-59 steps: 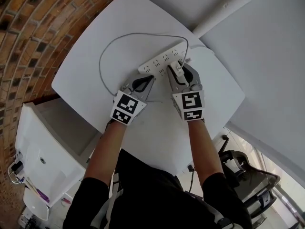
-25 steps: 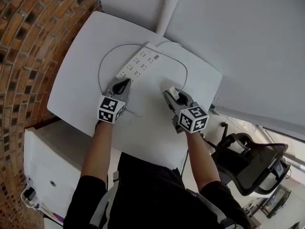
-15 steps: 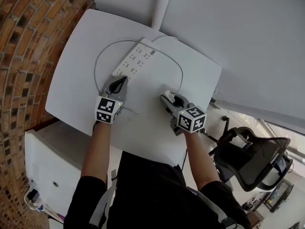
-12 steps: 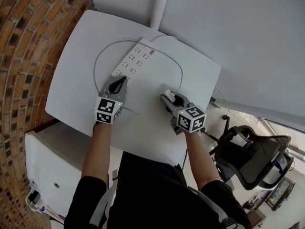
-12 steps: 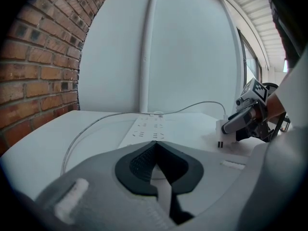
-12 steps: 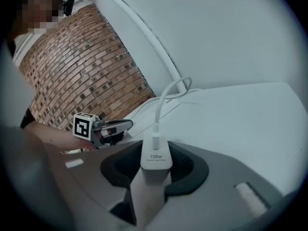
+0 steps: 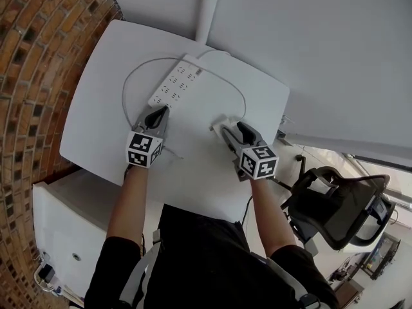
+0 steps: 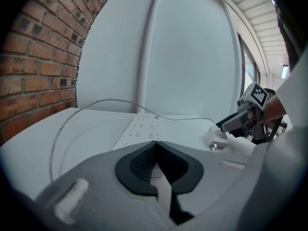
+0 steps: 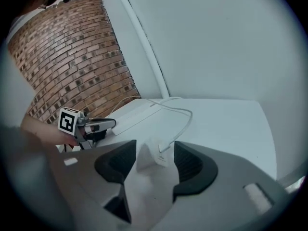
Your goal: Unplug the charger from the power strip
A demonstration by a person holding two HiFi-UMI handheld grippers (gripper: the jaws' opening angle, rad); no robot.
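Note:
The white power strip (image 7: 174,82) lies slantwise on the white table (image 7: 96,108); no plug is in it. The small white charger (image 7: 219,121) lies loose on the table, its thin cable (image 7: 243,98) curving back toward the strip's far end. My right gripper (image 7: 232,128) has just been opening and is open; the charger (image 9: 153,154) sits between the jaw tips with neither pad pressing it. My left gripper (image 7: 159,113) is shut on nothing, its tips at the strip's near end (image 8: 144,128). The left gripper view shows the charger (image 8: 217,139) in front of the right gripper (image 8: 232,123).
The strip's own cord (image 7: 124,89) loops over the table's left part. A brick wall (image 7: 38,56) stands at the left and a white pipe (image 7: 207,8) behind the table. An office chair (image 7: 335,205) is at the right, a white cabinet (image 7: 58,230) at the lower left.
The right gripper's jaws have spread and let go of the charger, which now rests on the table at their tips. The left gripper has stayed by the strip.

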